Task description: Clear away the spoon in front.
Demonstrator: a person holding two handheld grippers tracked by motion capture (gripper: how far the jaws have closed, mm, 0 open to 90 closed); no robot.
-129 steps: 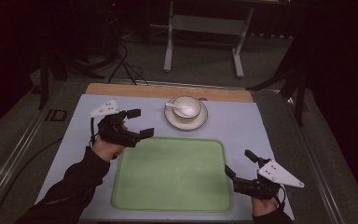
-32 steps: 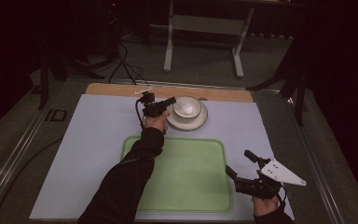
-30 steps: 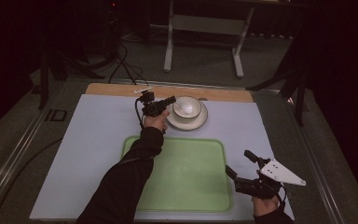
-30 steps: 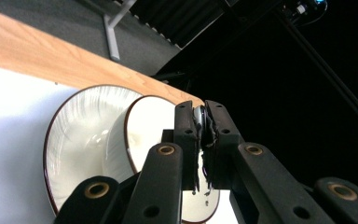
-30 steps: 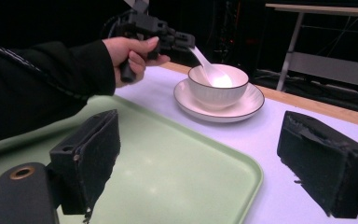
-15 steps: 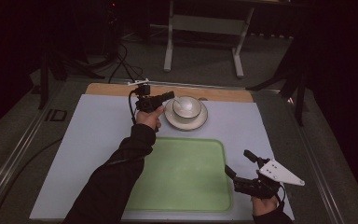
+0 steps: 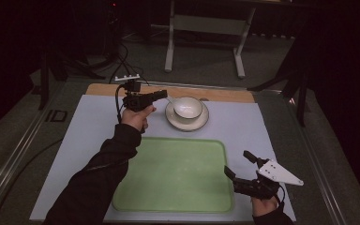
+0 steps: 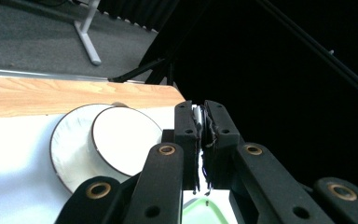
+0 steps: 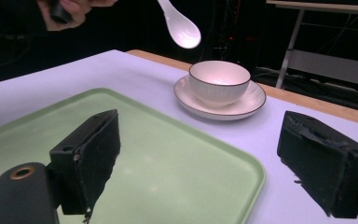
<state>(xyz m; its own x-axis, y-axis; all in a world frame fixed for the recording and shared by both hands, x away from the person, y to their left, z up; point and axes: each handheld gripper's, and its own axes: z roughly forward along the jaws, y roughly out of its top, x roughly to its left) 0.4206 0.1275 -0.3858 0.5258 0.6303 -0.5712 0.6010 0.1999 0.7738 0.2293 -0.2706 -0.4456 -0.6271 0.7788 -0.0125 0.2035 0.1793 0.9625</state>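
Note:
A white cup [image 7: 188,107] stands on its saucer [image 7: 201,123] at the far middle of the mat. My left gripper [image 7: 161,95] hovers just left of the cup, above the table, shut on the handle of a white spoon [image 9: 182,28]. In the left gripper view the thin handle [image 8: 198,116] is pinched between the black pads, with the cup [image 8: 123,140] below and to the left. My right gripper [image 7: 237,163] rests open at the near right corner of the green tray [image 7: 173,173], with nothing between its jaws. The right gripper view shows the spoon bowl hanging over the cup [image 9: 219,79].
A wooden strip [image 7: 225,94] runs along the far edge of the white mat [image 7: 84,136]. Beyond the table stand a metal frame's legs [image 7: 171,47] and cables on the dark floor. A metal rail [image 7: 14,154] borders the table's left side.
My left hand has risen from beside the cup and drifted left, carrying the spoon up with it. The right gripper has stayed where it was.

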